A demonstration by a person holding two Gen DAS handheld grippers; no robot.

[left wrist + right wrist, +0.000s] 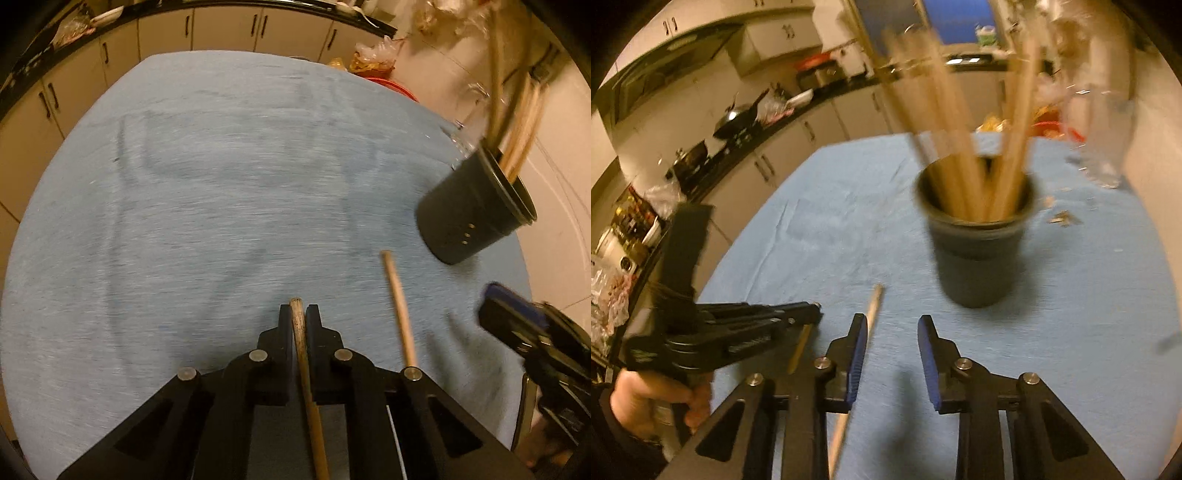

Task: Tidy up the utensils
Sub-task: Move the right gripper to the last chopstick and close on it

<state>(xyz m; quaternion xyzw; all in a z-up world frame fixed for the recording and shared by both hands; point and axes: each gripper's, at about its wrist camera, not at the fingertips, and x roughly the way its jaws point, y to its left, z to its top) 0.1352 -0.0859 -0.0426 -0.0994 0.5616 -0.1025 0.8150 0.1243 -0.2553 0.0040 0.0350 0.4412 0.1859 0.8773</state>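
**Chopstick pinched in L gripper; second chopstick loose on cloth**

Item 1: darker wooden chopstick (301, 354) is clamped between the black fingers of the left gripper (298, 312), jaws pressed together on it. Its tip sits level w/ the fingertips; the shaft runs back under the gripper body.

Item 2: paler wooden chopstick (399, 308) lies on the blue tablecloth (192, 206), just right of the L gripper and apart from it. In the right wrist view it runs along the outer side of the right gripper (892, 323) L finger, not between the pads.

R gripper: jaws part-spread, blue pads (929, 365) facing each other, only cloth between them. Frame blurred.

Holder: dark round cup (975, 254) stands upright on the cloth beyond the R gripper, packed w/ pale chopsticks (956, 162) leaning outward. It is well apart from both loose sticks.

Surroundings: a hand (646, 402) grips the L gripper handle. Cream cabinets (221, 27) w/ a dark countertop stand behind the table.
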